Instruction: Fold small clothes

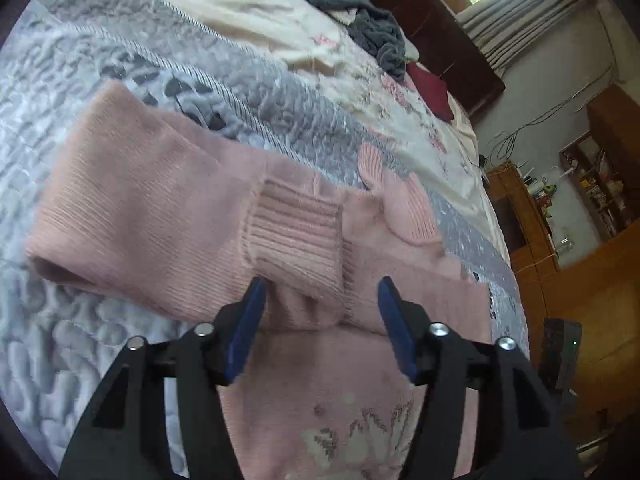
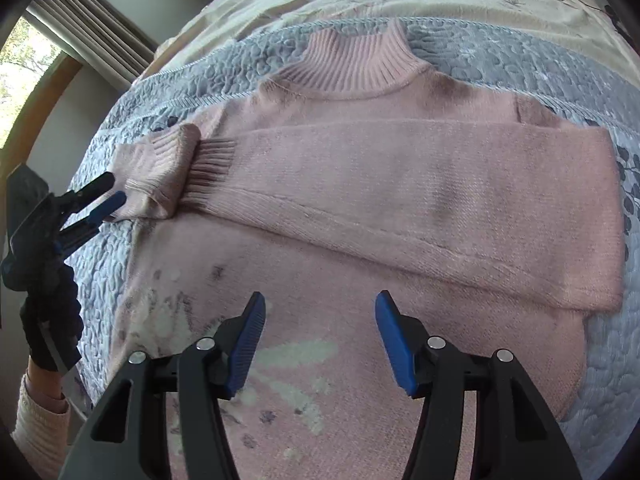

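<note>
Partly cropped — pink sweater [image 2: 360, 168] hem; both tongs gape.

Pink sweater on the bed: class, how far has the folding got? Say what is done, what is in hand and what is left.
Done: both sleeves lie folded across the chest of the sweater, cuffs meeting at one side. In hand: nothing; the left gripper and right gripper hover open, the left just off the cuffs. Left: the body is still full length, collar flat, so it needs folding up.
</note>
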A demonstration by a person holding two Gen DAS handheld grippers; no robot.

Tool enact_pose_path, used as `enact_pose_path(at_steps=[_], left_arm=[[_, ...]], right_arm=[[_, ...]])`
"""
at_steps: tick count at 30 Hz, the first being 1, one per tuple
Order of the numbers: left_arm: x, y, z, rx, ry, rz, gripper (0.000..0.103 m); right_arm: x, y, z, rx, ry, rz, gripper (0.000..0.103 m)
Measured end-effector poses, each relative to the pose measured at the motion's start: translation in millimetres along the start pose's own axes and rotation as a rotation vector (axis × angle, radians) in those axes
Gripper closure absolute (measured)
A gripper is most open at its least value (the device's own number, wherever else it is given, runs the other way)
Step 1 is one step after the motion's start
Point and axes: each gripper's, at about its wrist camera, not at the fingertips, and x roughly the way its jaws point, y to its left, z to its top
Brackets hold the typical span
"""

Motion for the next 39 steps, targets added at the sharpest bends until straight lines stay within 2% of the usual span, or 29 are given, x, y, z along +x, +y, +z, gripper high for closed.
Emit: enact_pose_path(at_steps=[1,3,5,10,16,17,18,19,21,23,26,31,39], left_arm=[[-13,4,6,0.019,-0.027,0.038,0.025],[-29,14,18,0.056,-0.064,0.126,0.025],[-35,28,30,0.046,-0.062,0.19,0.025],[-26,63,43,-0.017,-0.021,0.237,0.025],[-20,74,37,-0.029,-0.023,0.232,0.025],[-21,74,36,-0.021,-0.023,0.234,0.025],[-21,73,35,-0.012,-0.021,0.235,0.025],[-22,71,35,-0.004,-0.018,0.239,0.025],[-25,68,34,0.007,-0.017,0.246,0.025],[-31,64,34,0.007,-0.027,0.243,0.025],[-42,52,36,0.016,-0.062,0.216,0.025],[-37,19,41,0.065,-0.069,0.176,0.025],[12,-31,27,0.135,0.003,0.117,0.025]], right_arm=[[1,7,7,0.004,-0.001,0.025,0.043],[6,24,23,0.003,-0.003,0.073,0.041],[16,46,40,-0.015,0.002,0.11,0.039],[57,96,78,-0.012,0.055,0.215,0.039],[111,122,101,0.03,0.135,0.223,0.041],[117,123,102,0.036,0.147,0.232,0.051],[122,125,101,0.036,0.159,0.245,0.069],[124,126,100,0.032,0.16,0.244,0.073],[117,131,99,-0.008,0.12,0.248,0.089],[102,134,97,-0.04,0.089,0.264,0.091],[62,127,94,-0.063,0.016,0.307,0.091],[6,85,88,-0.032,-0.073,0.295,0.091],[-27,4,72,0.04,-0.117,0.162,0.091]])
